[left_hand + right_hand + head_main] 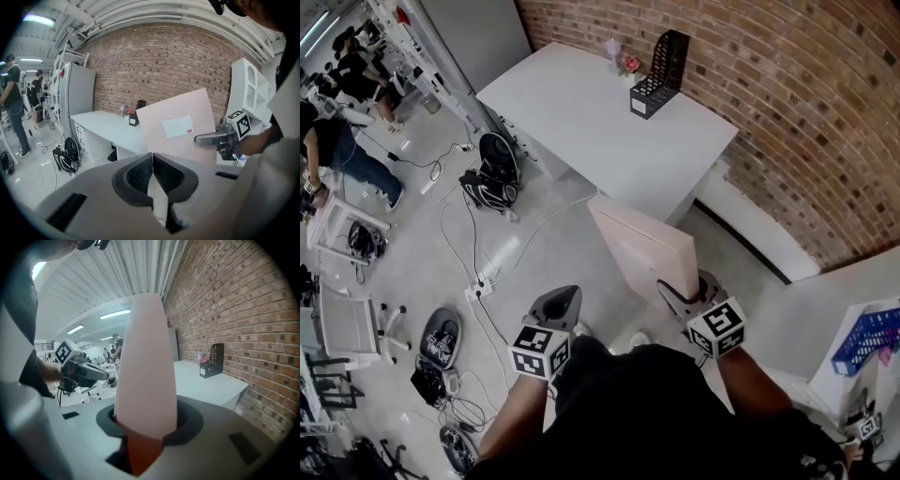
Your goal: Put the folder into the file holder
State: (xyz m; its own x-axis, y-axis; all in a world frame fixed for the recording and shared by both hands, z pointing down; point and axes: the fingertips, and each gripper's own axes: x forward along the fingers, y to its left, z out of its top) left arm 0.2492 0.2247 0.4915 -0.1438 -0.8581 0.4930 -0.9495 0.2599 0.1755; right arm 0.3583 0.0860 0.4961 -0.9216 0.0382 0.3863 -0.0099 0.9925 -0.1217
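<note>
Right gripper pinches the near edge of the folder, which stands upright beyond its jaws. Left gripper, jaws pressed together and apparently empty, lies to the left. Holder stands on the far table.

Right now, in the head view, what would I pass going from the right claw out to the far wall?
right claw → pink folder it grips → white table → black file holder → brick wall
</note>
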